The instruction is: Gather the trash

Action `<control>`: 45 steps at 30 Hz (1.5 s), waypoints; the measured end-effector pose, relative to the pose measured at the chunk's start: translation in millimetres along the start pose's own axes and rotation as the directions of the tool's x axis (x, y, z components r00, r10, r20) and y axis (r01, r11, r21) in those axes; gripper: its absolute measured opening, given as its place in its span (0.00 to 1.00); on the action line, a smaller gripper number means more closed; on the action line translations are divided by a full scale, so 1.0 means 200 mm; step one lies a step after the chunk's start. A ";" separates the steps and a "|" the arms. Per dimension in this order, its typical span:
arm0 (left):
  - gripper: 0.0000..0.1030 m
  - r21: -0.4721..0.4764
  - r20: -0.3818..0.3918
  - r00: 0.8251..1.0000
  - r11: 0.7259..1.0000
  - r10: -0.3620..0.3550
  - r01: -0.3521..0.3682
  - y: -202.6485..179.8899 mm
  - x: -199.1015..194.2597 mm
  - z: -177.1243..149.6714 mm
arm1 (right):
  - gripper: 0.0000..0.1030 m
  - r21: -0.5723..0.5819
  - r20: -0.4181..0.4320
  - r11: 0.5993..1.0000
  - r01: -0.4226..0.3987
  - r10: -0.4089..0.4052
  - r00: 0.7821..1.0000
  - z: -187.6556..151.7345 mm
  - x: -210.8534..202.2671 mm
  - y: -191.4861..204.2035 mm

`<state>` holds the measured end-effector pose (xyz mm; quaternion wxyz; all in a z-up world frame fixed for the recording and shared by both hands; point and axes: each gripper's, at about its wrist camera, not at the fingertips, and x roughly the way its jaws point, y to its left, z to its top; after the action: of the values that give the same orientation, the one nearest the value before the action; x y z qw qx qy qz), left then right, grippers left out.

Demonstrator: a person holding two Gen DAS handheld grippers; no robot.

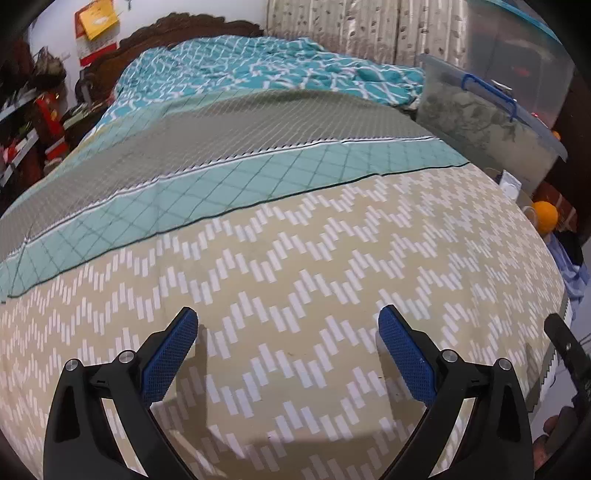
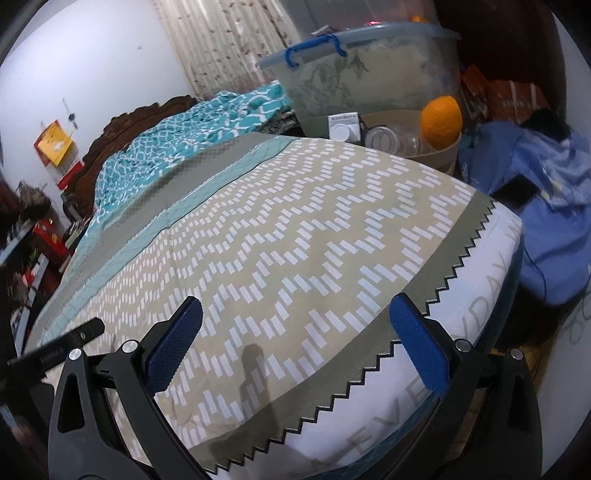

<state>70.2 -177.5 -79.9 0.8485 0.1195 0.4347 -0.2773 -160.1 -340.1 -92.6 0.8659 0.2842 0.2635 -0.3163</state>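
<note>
My left gripper (image 1: 288,317) is open over the beige zigzag bedspread (image 1: 295,258), with nothing between its blue pads. My right gripper (image 2: 297,306) is also open and empty, above the bed's near corner where the sawtooth hem (image 2: 436,280) meets the white mattress side. No loose trash shows on the bedspread. Past the bed's far right edge, a round beige basket (image 2: 448,155) holds an orange (image 2: 441,120), a clear jar (image 2: 386,142) and a small white box (image 2: 343,127). The orange (image 1: 546,216) and white box (image 1: 511,184) also show in the left wrist view.
A clear storage tub (image 2: 369,74) with a blue handle stands behind the basket. A crumpled teal blanket (image 1: 258,70) lies by the dark headboard (image 1: 184,26). Blue cloth (image 2: 546,206) with a dark phone on it is heaped right of the bed. Cluttered shelves (image 1: 22,122) stand on the left.
</note>
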 end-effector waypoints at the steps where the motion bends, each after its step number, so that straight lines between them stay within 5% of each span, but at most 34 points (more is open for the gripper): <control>1: 0.92 -0.008 -0.008 1.000 1.000 -0.001 0.001 0.01 0.01 0.00 | 0.97 0.005 0.004 1.000 -0.008 0.008 1.000 0.00 0.00 -0.01; 12: 0.92 -0.030 -0.023 1.000 0.999 0.015 -0.016 0.03 0.03 0.00 | 0.97 0.027 0.008 0.996 -0.084 0.084 0.996 0.01 -0.01 -0.05; 45: 0.92 -0.014 -0.030 0.999 1.000 0.020 -0.020 0.00 0.04 0.01 | 0.97 0.069 0.002 0.996 -0.061 0.061 0.998 0.03 0.00 -0.05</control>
<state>76.1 -180.7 -85.9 0.8455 0.1219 0.4481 -0.2638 -165.3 -349.9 -92.5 0.8648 0.3217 0.2438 -0.2987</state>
